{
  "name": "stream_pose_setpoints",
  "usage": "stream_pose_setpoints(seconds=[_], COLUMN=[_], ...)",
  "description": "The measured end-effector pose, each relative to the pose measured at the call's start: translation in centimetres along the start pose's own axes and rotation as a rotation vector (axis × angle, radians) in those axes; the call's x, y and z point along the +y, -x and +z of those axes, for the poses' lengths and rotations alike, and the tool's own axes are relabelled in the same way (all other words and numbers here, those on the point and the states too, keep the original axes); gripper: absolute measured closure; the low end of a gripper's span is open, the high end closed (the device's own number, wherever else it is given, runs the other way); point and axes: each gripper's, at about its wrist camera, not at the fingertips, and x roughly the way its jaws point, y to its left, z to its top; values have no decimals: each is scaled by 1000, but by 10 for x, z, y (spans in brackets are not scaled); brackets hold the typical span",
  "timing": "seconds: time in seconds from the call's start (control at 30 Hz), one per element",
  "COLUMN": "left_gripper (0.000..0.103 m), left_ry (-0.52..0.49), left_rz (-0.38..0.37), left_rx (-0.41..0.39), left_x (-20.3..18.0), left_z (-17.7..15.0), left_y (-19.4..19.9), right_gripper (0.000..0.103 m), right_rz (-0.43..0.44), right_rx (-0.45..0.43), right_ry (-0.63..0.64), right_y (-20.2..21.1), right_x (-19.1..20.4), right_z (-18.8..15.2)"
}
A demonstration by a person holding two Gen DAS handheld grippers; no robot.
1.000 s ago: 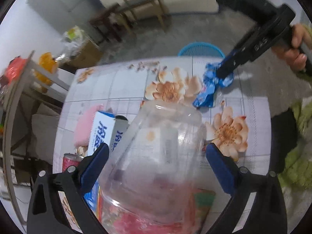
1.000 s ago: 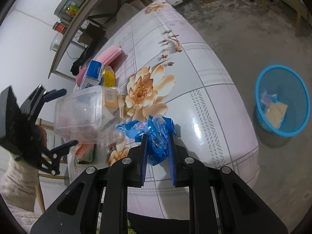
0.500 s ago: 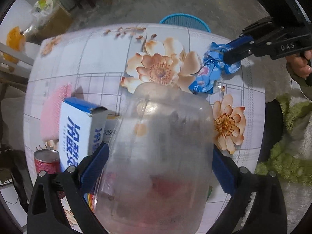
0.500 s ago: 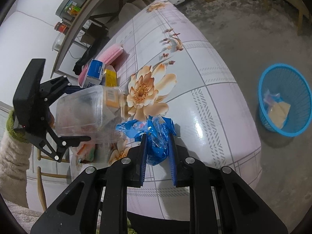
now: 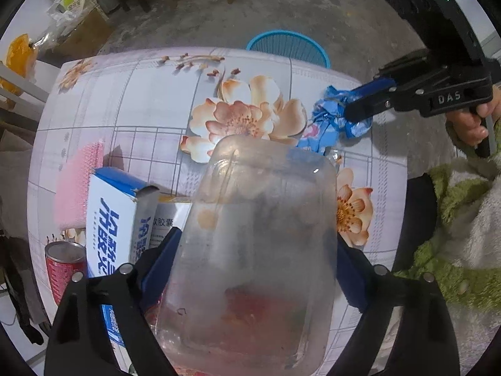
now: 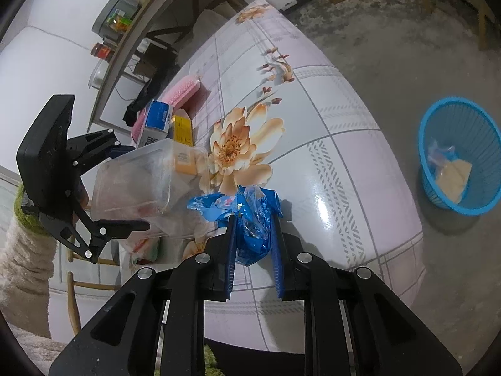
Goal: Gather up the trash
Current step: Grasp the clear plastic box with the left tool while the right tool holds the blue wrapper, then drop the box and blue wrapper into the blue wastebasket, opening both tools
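My left gripper [image 5: 253, 250] is shut on a clear plastic container [image 5: 260, 244] and holds it above the flowered table [image 5: 150, 94]; it also shows in the right wrist view [image 6: 137, 178]. My right gripper [image 6: 252, 222] is shut on a crumpled blue wrapper [image 6: 247, 216], low over the table's near right part; the wrapper also shows in the left wrist view [image 5: 332, 119]. A blue trash basket [image 6: 460, 156] with some trash inside stands on the floor beyond the table, and its rim shows in the left wrist view [image 5: 288, 47].
A blue and white box [image 5: 112, 216], a pink brush [image 5: 75, 185] and a red can [image 5: 62, 266] sit at the table's left side. A yellow box [image 6: 183, 128] lies by them. A shelf with jars [image 6: 125, 22] stands behind the table.
The left gripper has lifted and tilted the clear container, bringing more of the table into view. The right gripper holds the blue wrapper in nearly the same place.
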Motion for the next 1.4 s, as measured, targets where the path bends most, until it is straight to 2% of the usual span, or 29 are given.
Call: stream_pose_setpoints(seconds=[0.23, 0.33, 0.47, 0.57, 0.63, 0.77, 0.9, 1.0, 1.07, 1.1, 1.13, 1.2, 1.27, 1.4], left_gripper=[17, 17, 17, 17, 17, 17, 16, 14, 11, 8, 7, 6, 6, 6], left_ry=[61, 110, 201, 269, 318, 378, 420, 479, 526, 543, 561, 608, 633, 618], left_rz=[-19, -44, -70, -59, -39, -127, -169, -204, -209, -213, -214, -203, -210, -247], left_rx=[-84, -141, -243, -286, -272, -214, -155, -113, -120, -122, -124, -129, -119, -123], left_x=[10, 12, 10, 8, 4, -11, -30, -41, -45, -44, -44, -44, -48, -50], left_z=[3, 12, 46, 80, 113, 171, 230, 268, 288, 295, 301, 312, 318, 313], left_y=[30, 45, 62, 62, 51, 18, -27, -64, -84, -94, -102, -120, -132, -133], right_gripper=[86, 86, 86, 86, 86, 86, 85, 85, 81, 74, 58, 46, 46, 46], right_rz=[59, 95, 67, 17, -7, -44, -65, -77, -77, -76, -84, -105, -139, -124], right_rx=[-51, -104, -218, -318, -364, -400, -376, -364, -371, -377, -376, -376, -354, -366], right_ry=[-40, -74, -129, -235, -316, -455, -585, -666, -703, -733, -755, -791, -832, -891], right_y=[20, 39, 76, 108, 122, 127, 108, 94, 83, 76, 69, 56, 45, 41], right_x=[-9, -17, -39, -75, -101, -147, -192, -226, -247, -261, -273, -293, -311, -327], right_z=[0, 2, 4, 2, -2, -11, -15, -4, 4, 9, 13, 17, 14, -3])
